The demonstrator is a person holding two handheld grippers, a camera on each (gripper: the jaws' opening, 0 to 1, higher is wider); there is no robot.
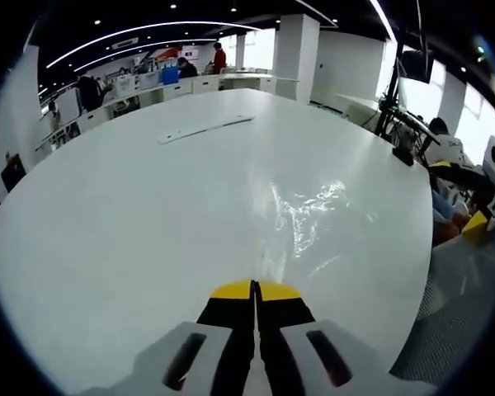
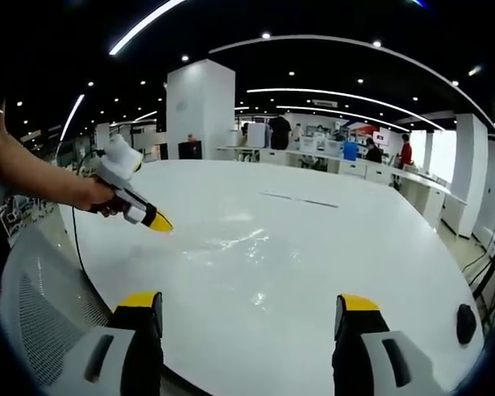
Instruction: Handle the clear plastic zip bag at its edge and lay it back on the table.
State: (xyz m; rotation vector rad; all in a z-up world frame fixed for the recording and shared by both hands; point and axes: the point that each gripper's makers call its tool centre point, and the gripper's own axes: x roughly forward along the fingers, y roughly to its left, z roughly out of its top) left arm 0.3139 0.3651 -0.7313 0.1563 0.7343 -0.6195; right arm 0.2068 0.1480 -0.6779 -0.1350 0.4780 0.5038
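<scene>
Left gripper (image 1: 255, 290) sits low over the white table (image 1: 107, 223), its yellow-tipped jaws pressed together with no gap showing between them; whether a bag edge is pinched in there I can't tell. Just ahead of those tips lies the clear plastic zip bag (image 1: 309, 214), flat and crinkled on the tabletop, catching the ceiling light. From the right gripper view that same bag (image 2: 239, 246) is spread on the table in front of the left gripper (image 2: 161, 223), which a hand (image 2: 99, 198) holds out from the left with its yellow tip down at the bag's near edge. Right gripper (image 2: 252, 318) hangs back at the table's rim, jaws spread wide with nothing between them, well apart from the bag. Further out on the table rests a thin flat strip (image 1: 206, 129); a mesh chair back (image 2: 41, 305) sits just beside the right gripper.
</scene>
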